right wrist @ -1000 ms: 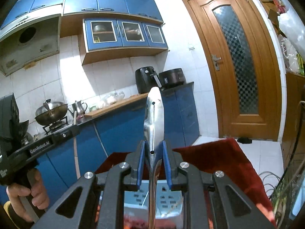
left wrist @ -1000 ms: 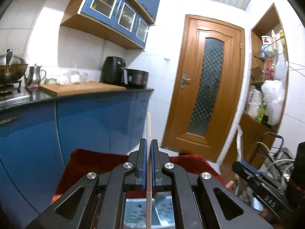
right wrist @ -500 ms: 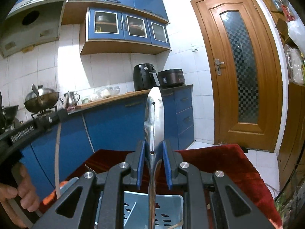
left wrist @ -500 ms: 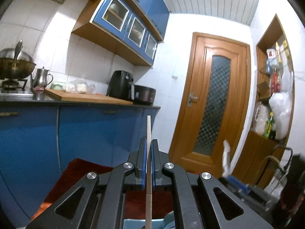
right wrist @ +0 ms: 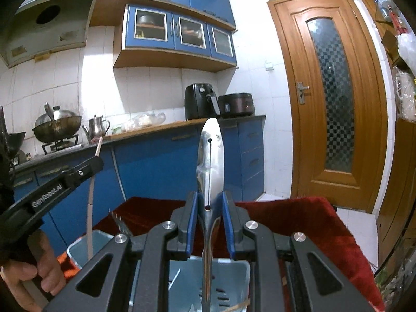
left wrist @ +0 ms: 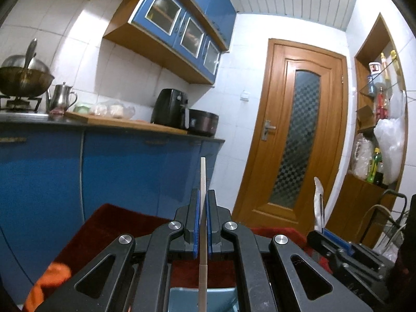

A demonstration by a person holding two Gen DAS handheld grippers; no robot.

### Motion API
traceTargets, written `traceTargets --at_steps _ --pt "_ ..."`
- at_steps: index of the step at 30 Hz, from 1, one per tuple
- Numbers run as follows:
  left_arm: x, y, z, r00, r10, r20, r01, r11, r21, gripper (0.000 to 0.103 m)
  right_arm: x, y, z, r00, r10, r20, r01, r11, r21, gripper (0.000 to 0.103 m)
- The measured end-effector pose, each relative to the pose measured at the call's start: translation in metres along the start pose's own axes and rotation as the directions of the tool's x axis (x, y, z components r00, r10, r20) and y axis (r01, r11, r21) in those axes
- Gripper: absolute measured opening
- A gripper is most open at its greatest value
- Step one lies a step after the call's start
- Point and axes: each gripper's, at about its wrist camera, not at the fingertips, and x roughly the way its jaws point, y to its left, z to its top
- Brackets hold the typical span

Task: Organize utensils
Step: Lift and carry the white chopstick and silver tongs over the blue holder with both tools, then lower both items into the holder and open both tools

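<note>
The left hand-held gripper is clenched on a chopstick, a thin pale stick that stands upright between its blue pads, its top rising above the fingertips and its lower part running down behind them toward a pale blue basket directly below. The right wrist view shows the same tool from the side: the left hand-held gripper sits off to the left of the right one, gripped by a hand, with the chopstick hanging from its tip down into the basket's near-left corner. The right hand-held gripper is grasping a metal utensil, its broad shiny handle end upright above the fingertips and its narrow stem passing down between the pads into the basket below. The basket has slotted walls and already holds a few other utensils, including a fork just left of the right tool; what the others are is hard to tell. The basket rests on a red cloth spread over the surface beneath and ahead of both tools. An orange item lies on that cloth, below and to the left of the left tool.
</note>
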Motion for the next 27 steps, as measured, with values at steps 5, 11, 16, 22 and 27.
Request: traceTargets --at_steps 5,11,16,22,27 --pt "-0.006 0.003 -0.012 1.000 -0.007 -0.022 0.007 1.000 0.013 0.004 -0.004 0.002 -0.009 0.998 0.029 -0.051 -0.030 1.000 -0.003 0.021" --pt "-0.011 0.004 -0.024 0.998 -0.014 -0.066 0.017 0.999 0.035 0.004 -0.014 0.009 -0.019 0.992 0.052 -0.112 -0.055 0.998 -0.021 0.022" --pt "-0.019 0.003 -0.029 0.993 -0.046 -0.108 0.051 0.998 0.038 0.005 -0.026 0.011 -0.025 0.985 0.086 -0.148 -0.090 0.996 -0.020 0.022" --pt "-0.033 0.003 -0.023 0.988 -0.074 -0.133 0.077 0.997 0.018 0.030 -0.044 0.009 -0.022 0.985 0.108 -0.137 -0.107 0.994 0.013 0.033" --pt "-0.052 -0.001 -0.013 0.985 -0.098 -0.145 0.104 0.994 0.034 0.040 -0.064 0.009 -0.013 0.987 0.131 -0.091 -0.129 0.991 0.028 0.043"
